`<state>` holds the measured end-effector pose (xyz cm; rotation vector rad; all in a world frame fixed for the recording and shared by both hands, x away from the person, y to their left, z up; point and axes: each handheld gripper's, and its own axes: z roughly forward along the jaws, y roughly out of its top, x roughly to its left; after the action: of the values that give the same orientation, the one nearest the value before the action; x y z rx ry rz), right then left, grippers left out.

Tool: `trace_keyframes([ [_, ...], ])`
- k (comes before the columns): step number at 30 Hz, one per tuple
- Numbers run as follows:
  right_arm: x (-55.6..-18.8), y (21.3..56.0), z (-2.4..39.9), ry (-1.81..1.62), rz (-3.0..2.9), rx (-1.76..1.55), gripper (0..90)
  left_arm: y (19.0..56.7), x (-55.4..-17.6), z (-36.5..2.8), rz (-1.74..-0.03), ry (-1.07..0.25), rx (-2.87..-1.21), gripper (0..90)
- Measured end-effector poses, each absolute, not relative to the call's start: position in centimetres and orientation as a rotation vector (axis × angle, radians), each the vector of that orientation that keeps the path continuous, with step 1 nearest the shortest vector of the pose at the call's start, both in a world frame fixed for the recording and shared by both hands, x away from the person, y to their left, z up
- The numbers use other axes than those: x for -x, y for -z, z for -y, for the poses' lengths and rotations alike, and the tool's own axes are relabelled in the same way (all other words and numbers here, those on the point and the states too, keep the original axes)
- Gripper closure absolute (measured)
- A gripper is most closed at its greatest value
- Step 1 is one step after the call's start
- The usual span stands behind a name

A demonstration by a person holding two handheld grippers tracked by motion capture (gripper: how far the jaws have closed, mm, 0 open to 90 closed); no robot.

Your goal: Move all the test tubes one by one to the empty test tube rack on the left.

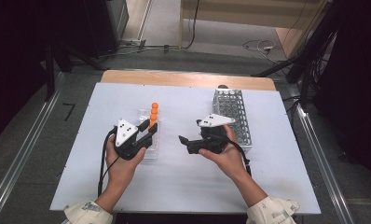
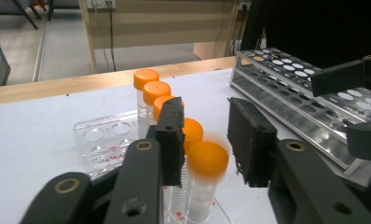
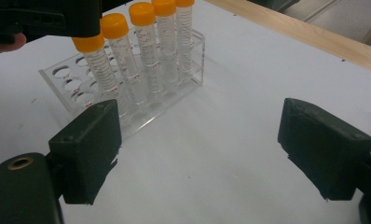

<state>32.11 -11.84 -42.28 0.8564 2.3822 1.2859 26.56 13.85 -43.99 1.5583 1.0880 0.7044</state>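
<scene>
- I had the left gripper over the near end of the clear rack, left of the table's middle.
- Five orange-capped tubes stood upright in one row in that rack, running from near to far.
- In the left gripper view, the nearest tube sat between the jaws; its cap looked blurred.
- One pad was just beside that cap, the other stood clear of it with a gap, so the jaws were slightly spread, not pinching.
- My right gripper hung above bare table, between the clear rack and the metal rack, pointing left towards the tubes.
- Its jaws were spread wide in the right gripper view, holding nothing.
- The metal rack lay at the right, stretching far towards the wooden edge; I could not tell whether anything sat in its holes.
</scene>
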Motion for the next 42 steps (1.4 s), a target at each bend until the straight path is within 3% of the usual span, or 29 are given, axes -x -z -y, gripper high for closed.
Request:
trace_keyframes([
  [6,-32.1,42.3,11.9,-1.288,-2.377,-0.859,12.2,43.6,-26.3,-13.7,-1.074,-0.697,-1.543,49.5],
  [9,-32.1,42.3,11.9,-1.289,-2.370,-0.860,12.2,43.6,-26.3,-13.5,-1.095,-0.674,-1.544,36.8],
  [28,-32.2,42.2,13.6,-1.301,-2.306,-0.922,12.4,43.2,-26.3,-15.0,-1.138,-0.668,-1.497,23.5],
  [42,-32.1,42.1,15.4,-1.304,-2.263,-0.967,12.4,43.4,-26.3,-16.3,-1.169,-0.668,-1.486,21.2],
])
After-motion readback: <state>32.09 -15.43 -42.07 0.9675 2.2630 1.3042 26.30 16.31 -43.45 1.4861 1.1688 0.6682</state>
